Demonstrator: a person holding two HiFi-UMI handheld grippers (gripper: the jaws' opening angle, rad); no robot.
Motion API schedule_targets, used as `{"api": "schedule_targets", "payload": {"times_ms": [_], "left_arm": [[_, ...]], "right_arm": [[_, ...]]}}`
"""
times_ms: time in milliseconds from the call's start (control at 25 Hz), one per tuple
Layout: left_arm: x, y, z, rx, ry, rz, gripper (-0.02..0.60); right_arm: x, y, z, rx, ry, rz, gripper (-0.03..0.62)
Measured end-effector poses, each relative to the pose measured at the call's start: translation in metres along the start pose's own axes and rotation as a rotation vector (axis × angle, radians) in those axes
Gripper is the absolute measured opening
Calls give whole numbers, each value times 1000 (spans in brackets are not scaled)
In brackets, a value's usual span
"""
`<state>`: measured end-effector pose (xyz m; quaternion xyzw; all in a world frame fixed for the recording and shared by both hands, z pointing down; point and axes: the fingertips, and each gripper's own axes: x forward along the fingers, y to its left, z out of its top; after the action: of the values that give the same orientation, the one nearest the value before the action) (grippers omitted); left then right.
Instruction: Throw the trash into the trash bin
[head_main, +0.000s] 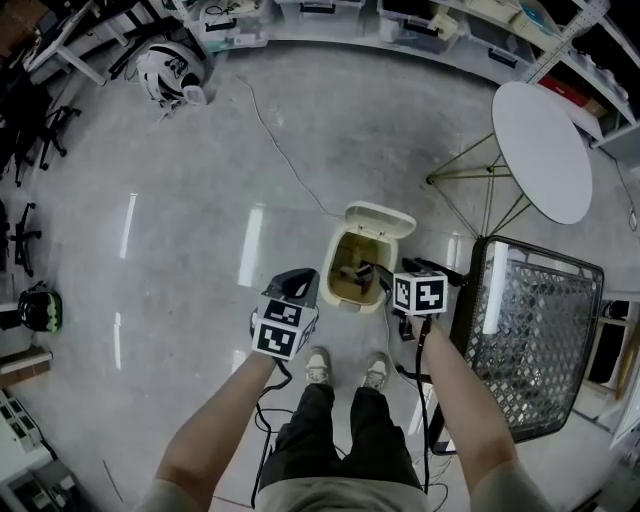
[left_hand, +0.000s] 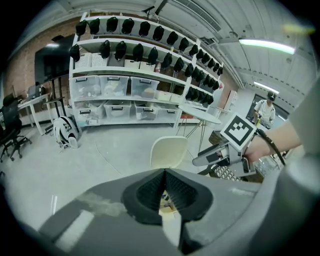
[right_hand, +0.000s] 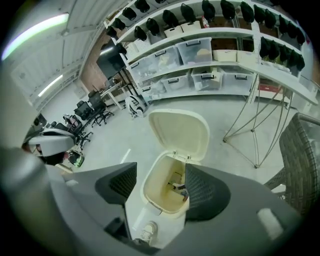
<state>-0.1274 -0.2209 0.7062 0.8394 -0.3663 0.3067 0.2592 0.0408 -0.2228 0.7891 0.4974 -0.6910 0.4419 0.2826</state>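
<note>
A cream trash bin (head_main: 345, 290) stands on the floor with its lid (head_main: 378, 220) flipped up, just in front of the person's shoes (head_main: 318, 366). Dark bits of trash (head_main: 352, 274) lie inside it. My right gripper (head_main: 374, 274) hangs over the bin's right rim. In the right gripper view its jaws (right_hand: 161, 189) are open with nothing between them; the bin (right_hand: 159, 172) and the trash (right_hand: 176, 186) show below. My left gripper (head_main: 302, 284) hovers at the bin's left side. Its pads (left_hand: 150, 192) meet, holding nothing, and the lid (left_hand: 169, 152) shows beyond them.
A round white table (head_main: 542, 150) on thin legs stands to the right. A dark mesh chair (head_main: 530, 330) sits close beside my right arm. Shelves with storage boxes (left_hand: 120, 87) line the far wall. A white and black pack (head_main: 170, 70) and a cable (head_main: 275, 140) lie on the floor.
</note>
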Motion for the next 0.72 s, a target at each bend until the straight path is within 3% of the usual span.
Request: {"api": "schedule_targets", "payload": {"times_ms": [360,720], "left_arm": [[-17,5,6,1,-9,15,2],[-59,-4,64,29,-108,30,3]], "right_arm": [[-24,8,9,-19,-15,7,260],[-97,38,52,-74,-138,52,191]]}}
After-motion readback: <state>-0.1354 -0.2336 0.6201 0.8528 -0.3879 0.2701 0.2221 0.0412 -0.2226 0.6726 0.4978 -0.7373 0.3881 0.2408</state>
